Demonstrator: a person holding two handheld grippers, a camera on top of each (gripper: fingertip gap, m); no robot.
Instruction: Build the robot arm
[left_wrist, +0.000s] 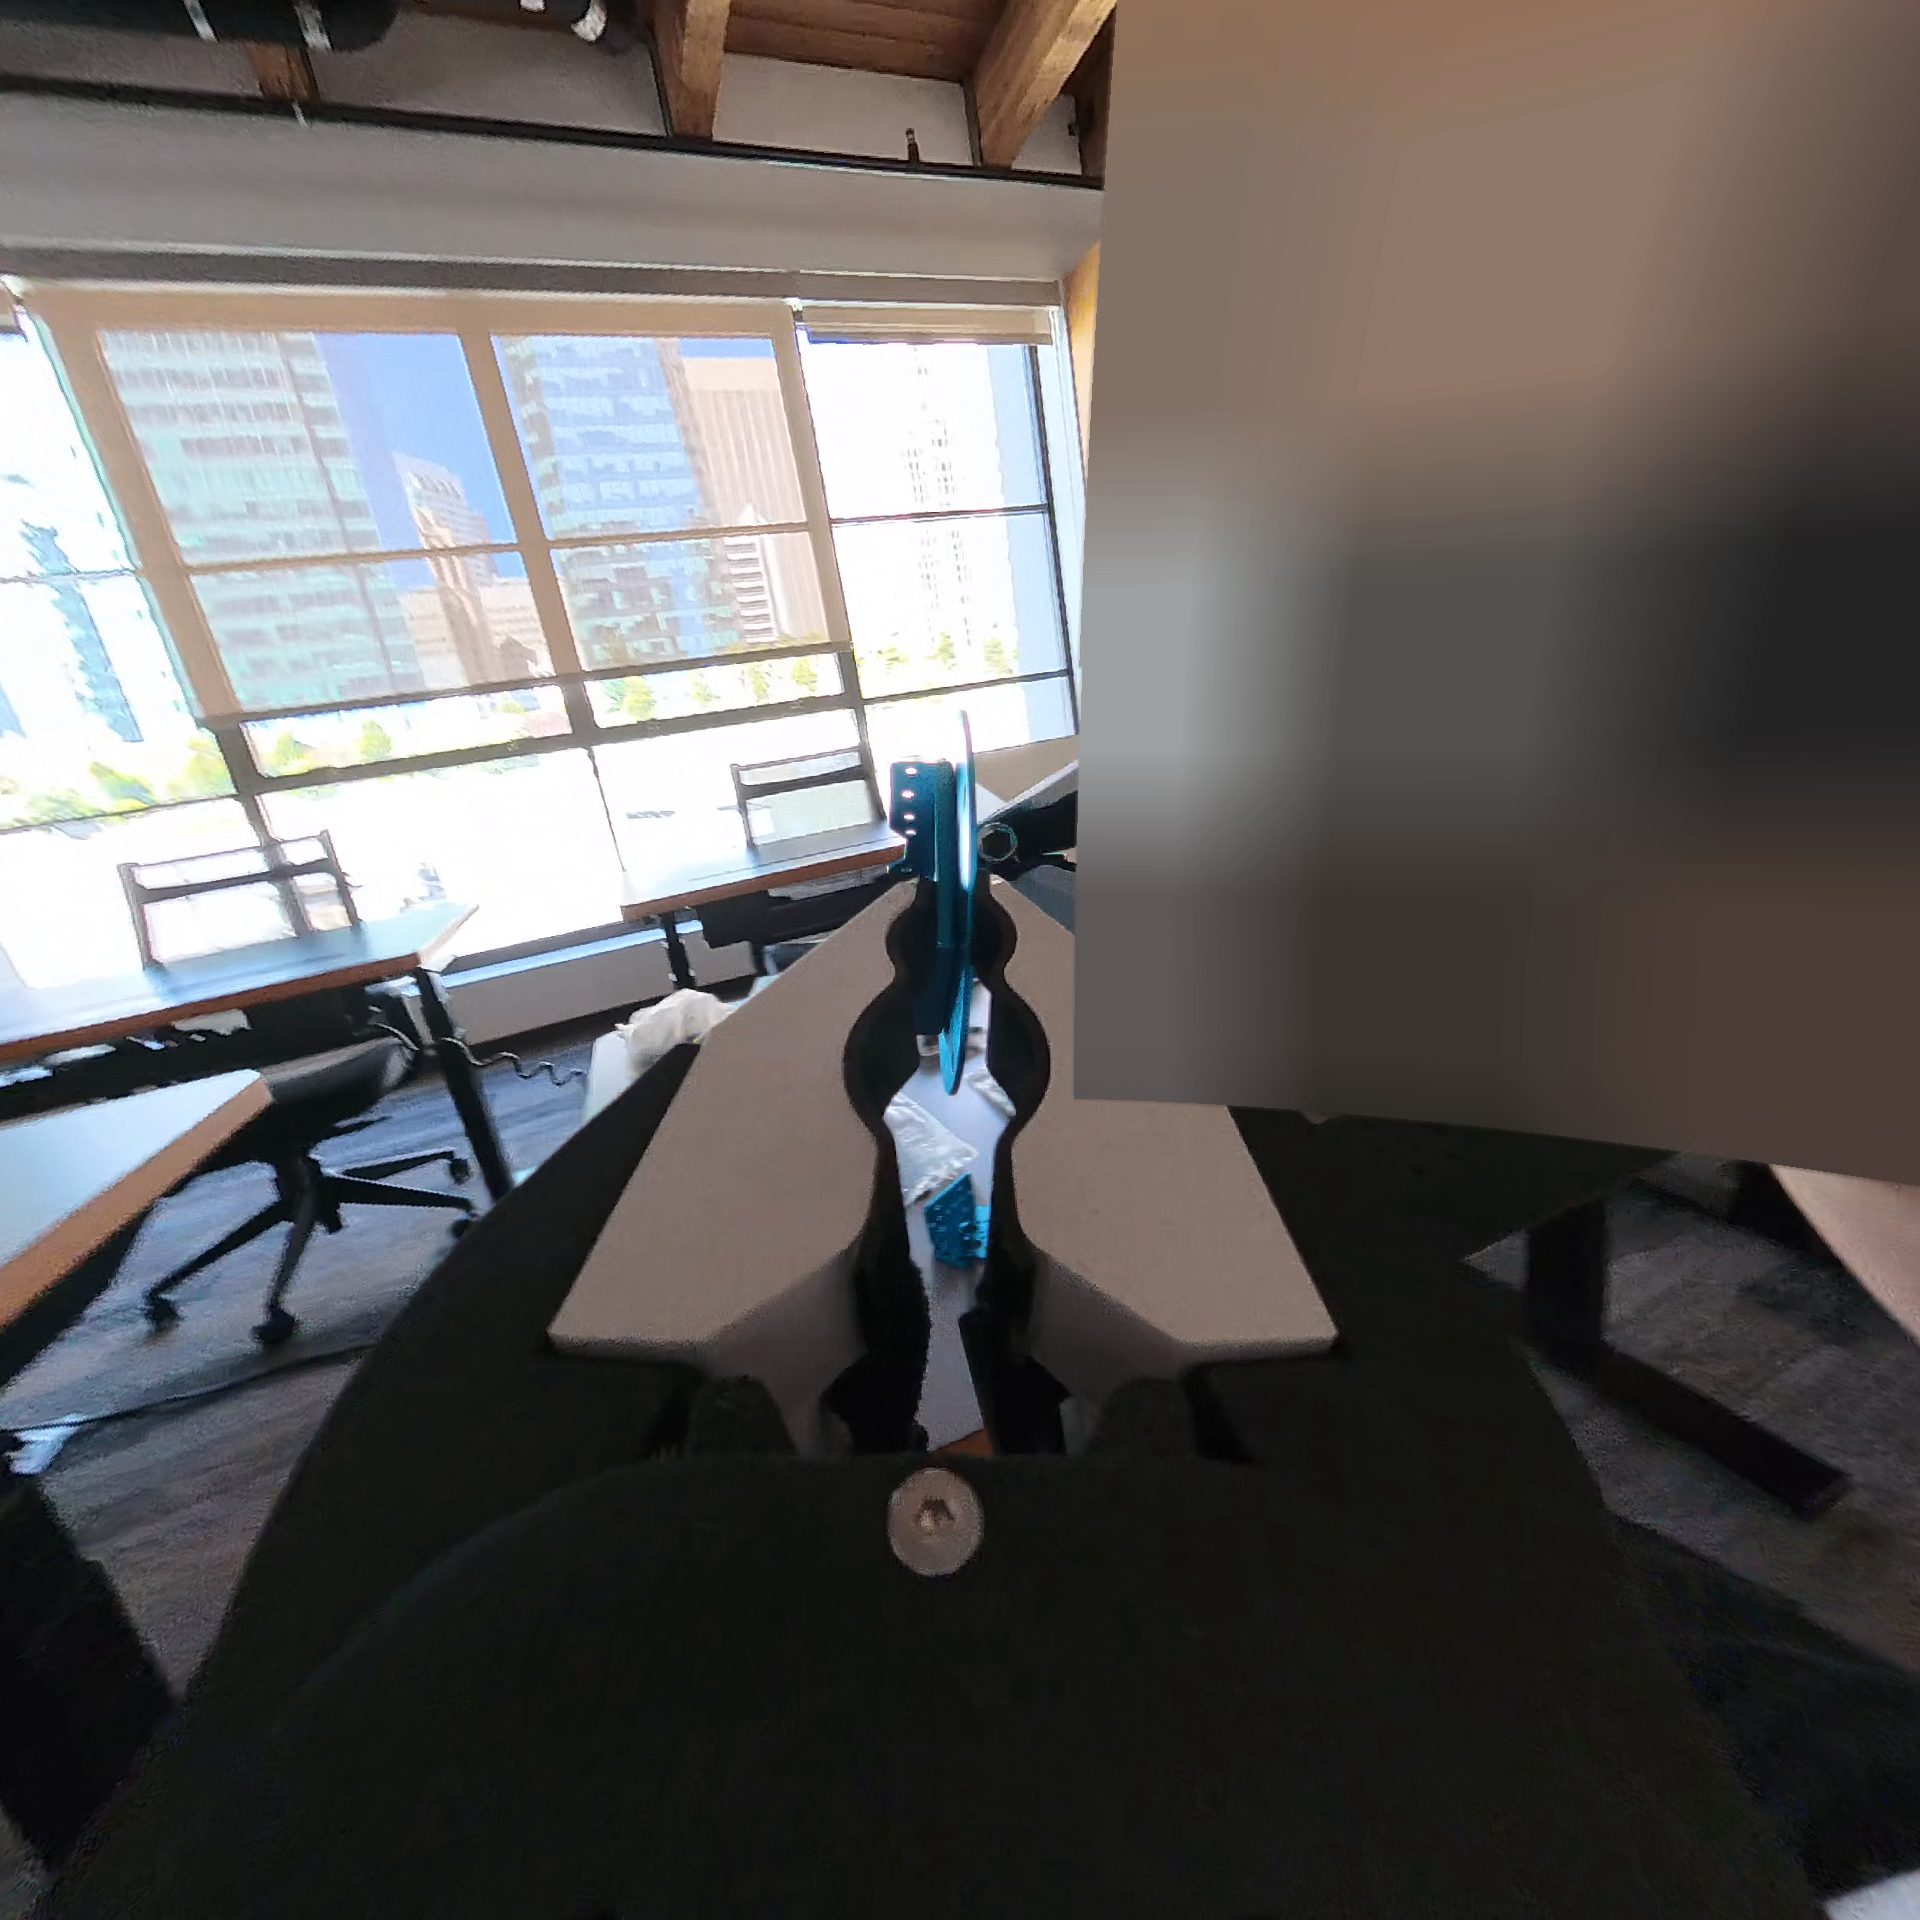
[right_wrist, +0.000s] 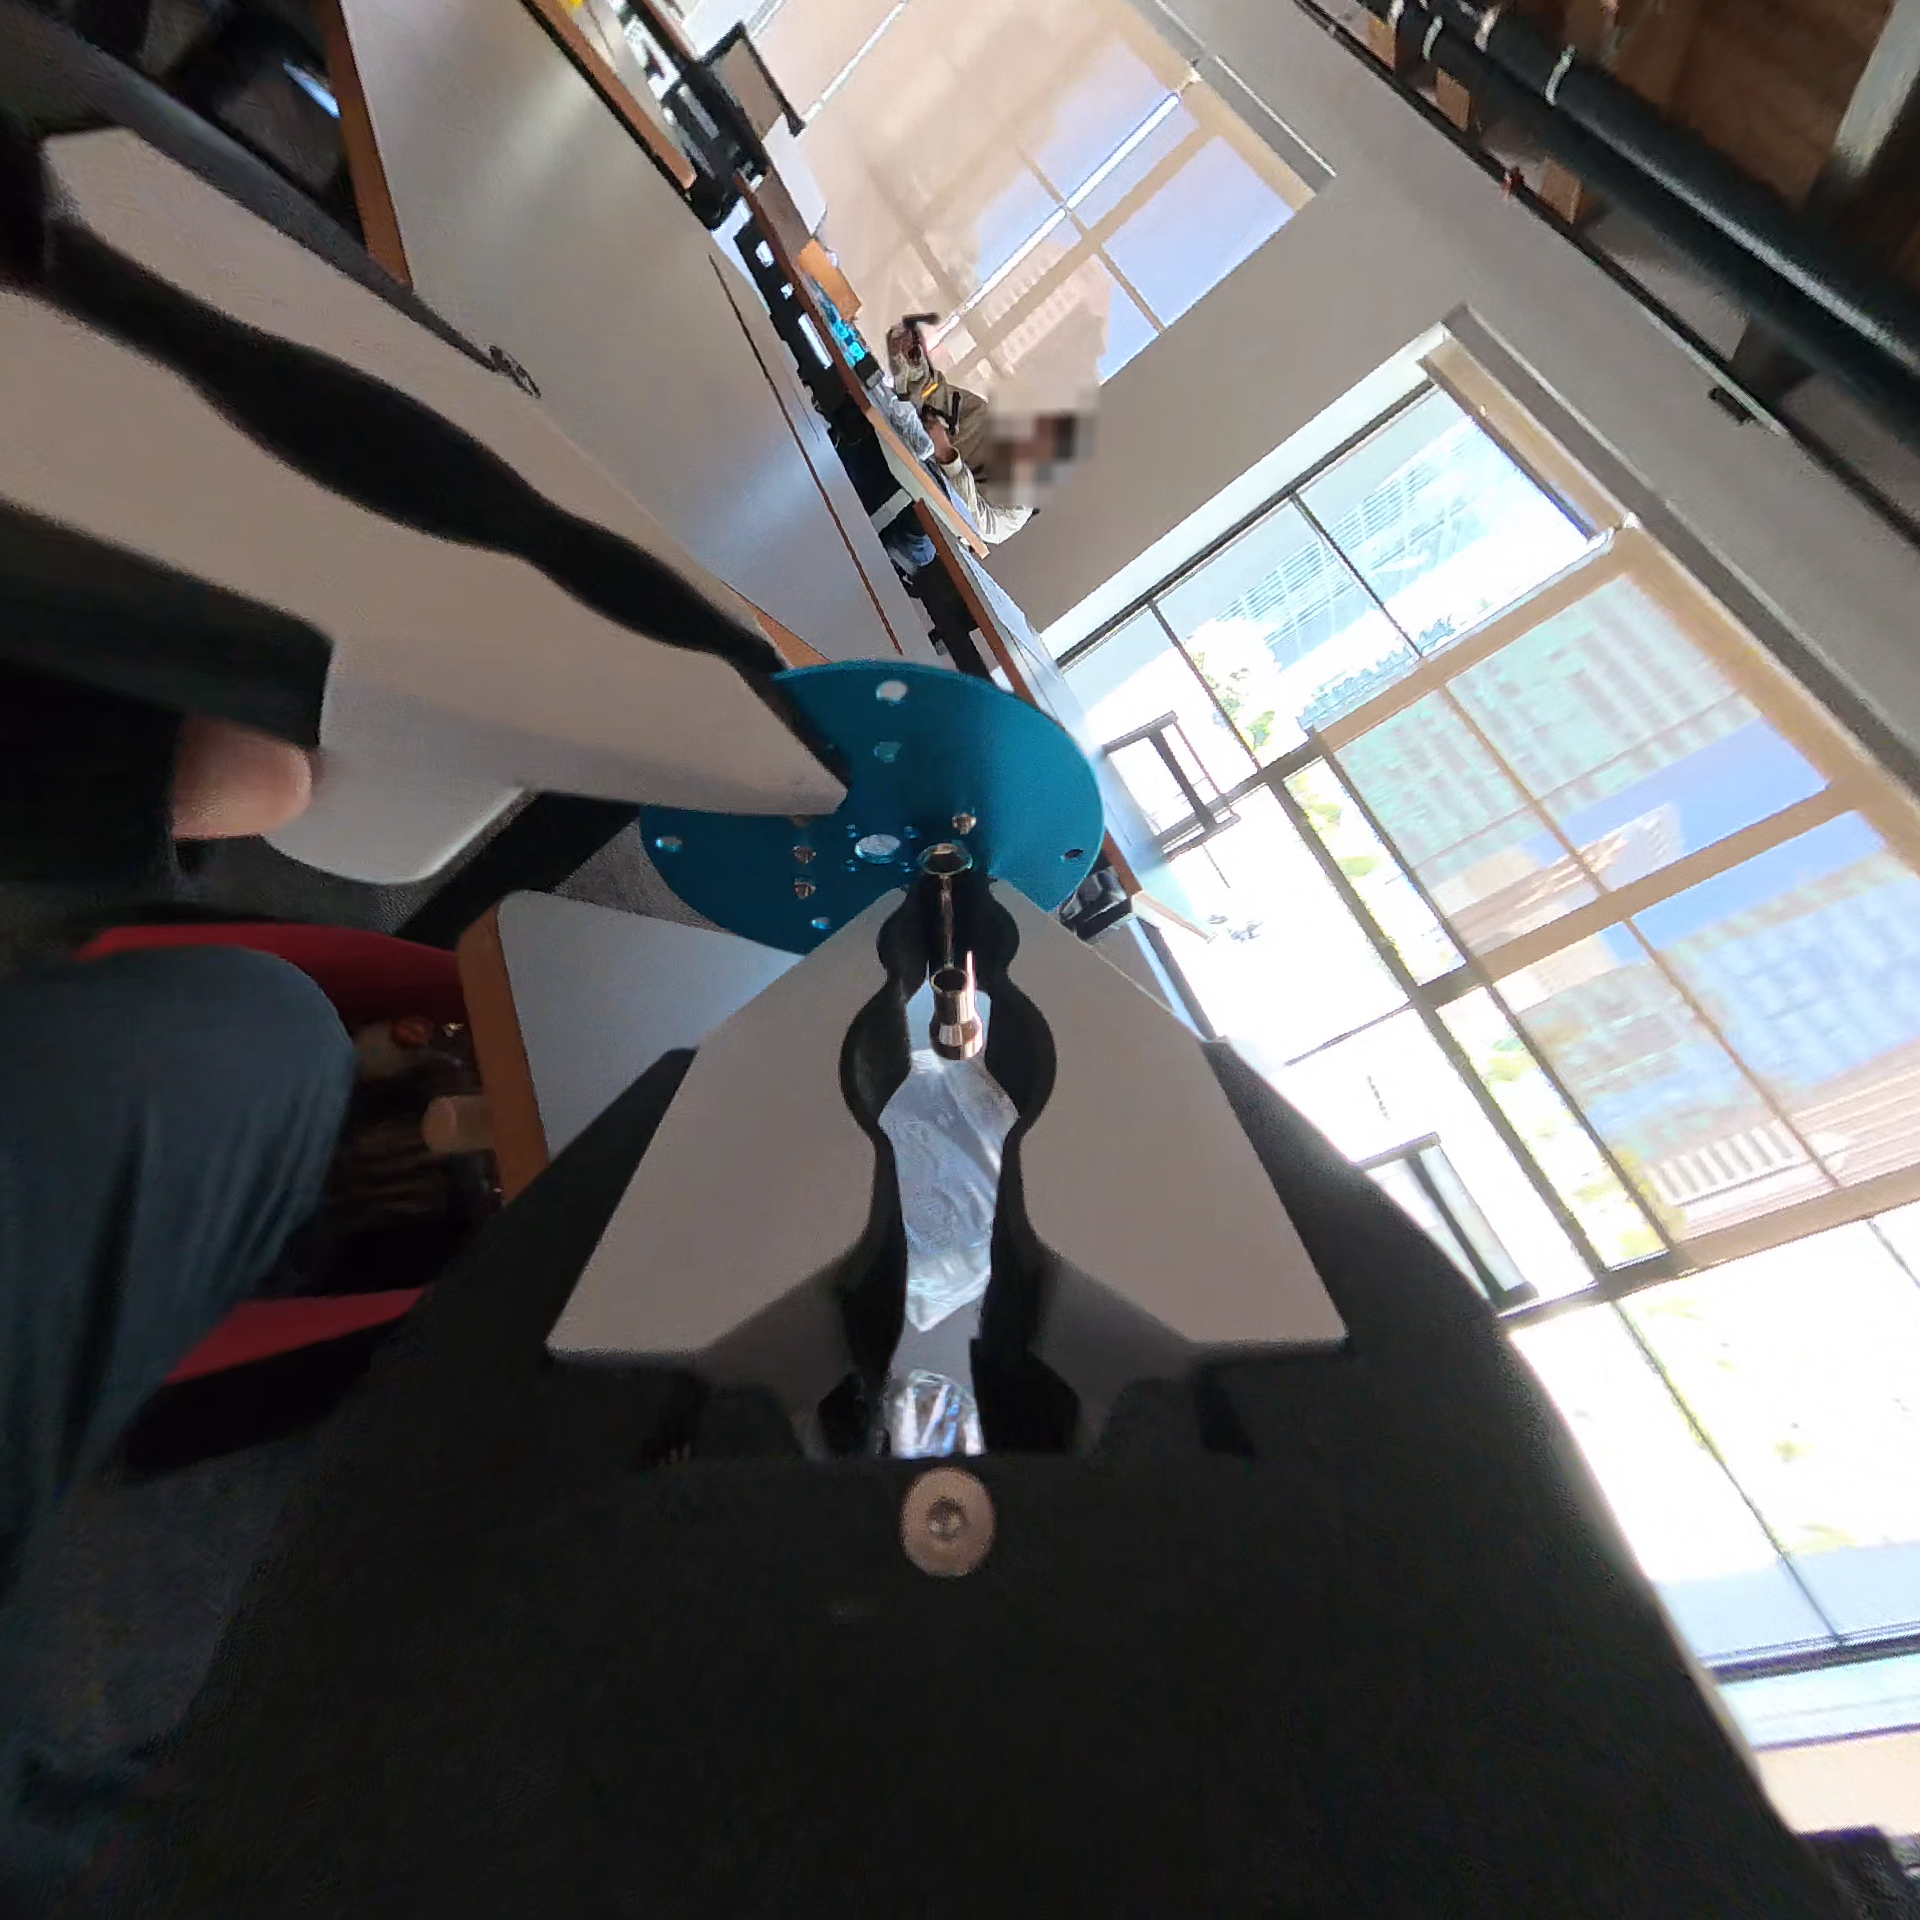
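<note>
My left gripper (left_wrist: 951, 883) is shut on the edge of a round blue metal disc (left_wrist: 954, 997), seen edge-on and held upright in the air. A blue perforated bracket (left_wrist: 912, 810) sits on the disc's left face. My right gripper (right_wrist: 948, 894) is shut on a small silver metal driver tool (right_wrist: 951, 1013). The tool's tip meets a silver fastener (right_wrist: 940, 858) near the centre of the disc (right_wrist: 935, 769). In the right wrist view the left gripper (right_wrist: 810, 743) comes in from the upper left, clamped on the disc's rim. In the left wrist view the right gripper (left_wrist: 1029, 831) touches the disc from the right.
A loose blue perforated plate (left_wrist: 956, 1221) and clear plastic bags (left_wrist: 925, 1132) lie on the grey table below. Desks (left_wrist: 260, 956) and a wheeled office chair (left_wrist: 312, 1174) stand by the large windows (left_wrist: 520, 520). A person sits at a far desk (right_wrist: 961, 436). A finger (right_wrist: 239, 774) shows on the left gripper.
</note>
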